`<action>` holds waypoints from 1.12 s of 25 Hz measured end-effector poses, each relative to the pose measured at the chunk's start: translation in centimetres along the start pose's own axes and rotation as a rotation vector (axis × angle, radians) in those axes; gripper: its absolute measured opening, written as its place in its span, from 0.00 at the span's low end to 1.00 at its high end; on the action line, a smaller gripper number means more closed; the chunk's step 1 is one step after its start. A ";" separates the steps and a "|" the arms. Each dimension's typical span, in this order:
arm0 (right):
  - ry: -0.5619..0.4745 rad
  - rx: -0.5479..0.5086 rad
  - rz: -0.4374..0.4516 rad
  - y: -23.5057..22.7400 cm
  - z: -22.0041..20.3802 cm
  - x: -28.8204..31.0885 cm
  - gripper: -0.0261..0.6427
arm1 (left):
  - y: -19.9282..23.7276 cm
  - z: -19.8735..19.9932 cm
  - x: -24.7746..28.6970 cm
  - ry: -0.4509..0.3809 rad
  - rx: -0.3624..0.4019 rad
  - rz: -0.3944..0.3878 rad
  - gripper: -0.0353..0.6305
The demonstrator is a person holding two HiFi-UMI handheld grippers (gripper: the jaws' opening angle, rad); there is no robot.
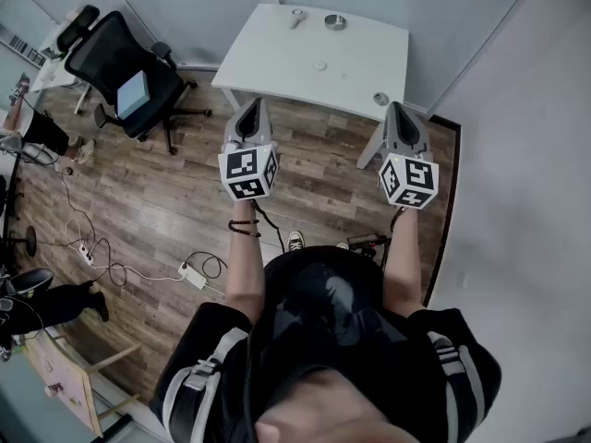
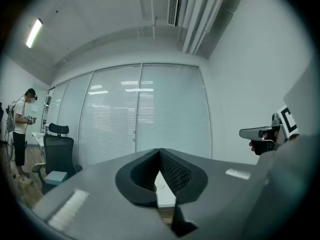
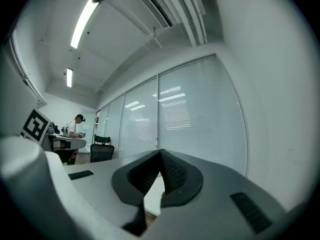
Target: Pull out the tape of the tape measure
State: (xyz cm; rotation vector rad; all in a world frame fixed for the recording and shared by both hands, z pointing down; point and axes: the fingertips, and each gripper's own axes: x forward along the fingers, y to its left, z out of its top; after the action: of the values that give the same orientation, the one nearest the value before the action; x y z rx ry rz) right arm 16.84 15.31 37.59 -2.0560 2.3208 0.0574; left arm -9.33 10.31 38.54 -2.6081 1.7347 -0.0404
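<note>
A white table [image 1: 277,63] stands ahead of me on the wood floor. Several small items lie on it: a round grey object [image 1: 335,22], a pale object [image 1: 296,17] beside it, and two smaller pieces nearer me. Which one is the tape measure I cannot tell. My left gripper [image 1: 252,105] and right gripper [image 1: 397,108] are held level in the air, short of the table's near edge, and touch nothing. In the left gripper view the left gripper [image 2: 159,151] has its jaws closed together and empty. The right gripper [image 3: 160,152] looks the same in its own view.
A black office chair [image 1: 129,72] stands left of the table. Cables and a power strip [image 1: 194,276] lie on the floor at left. A person [image 2: 22,129] stands by a desk at the far left. A grey wall [image 1: 517,155] runs close along my right.
</note>
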 end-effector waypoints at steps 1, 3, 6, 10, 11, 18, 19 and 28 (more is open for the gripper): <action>0.002 -0.002 0.002 0.1 -0.1 0.0 0.04 | -0.1 -0.1 0.0 0.002 0.001 -0.001 0.06; 0.004 -0.001 0.004 0.2 -0.3 0.0 0.04 | -0.2 -0.2 -0.1 0.004 0.002 -0.003 0.06; -0.002 0.028 0.009 0.2 -0.4 0.3 0.04 | -0.3 -0.4 0.1 0.008 0.002 -0.008 0.06; 0.002 0.029 0.022 0.9 -0.7 0.5 0.04 | 0.0 -0.9 0.1 0.019 -0.001 -0.010 0.06; 0.005 0.024 0.026 1.2 -0.9 0.5 0.04 | 0.3 -1.1 0.0 0.023 -0.004 -0.010 0.06; 0.019 0.003 0.020 3.4 -1.3 1.5 0.04 | 2.2 -1.6 -0.2 0.034 -0.017 -0.028 0.06; 0.020 0.001 0.020 3.8 -1.4 1.9 0.04 | 2.7 -1.7 0.0 0.037 -0.017 -0.032 0.06; 0.028 -0.050 0.005 7.8 -1.4 4.6 0.04 | 6.8 -2.5 0.7 0.036 -0.045 -0.063 0.06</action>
State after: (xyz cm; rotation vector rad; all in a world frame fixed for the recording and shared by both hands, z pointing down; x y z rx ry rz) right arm 8.56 11.64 38.78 -2.0871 2.3641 0.0884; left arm -15.38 7.02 40.93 -2.7099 1.6838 -0.0493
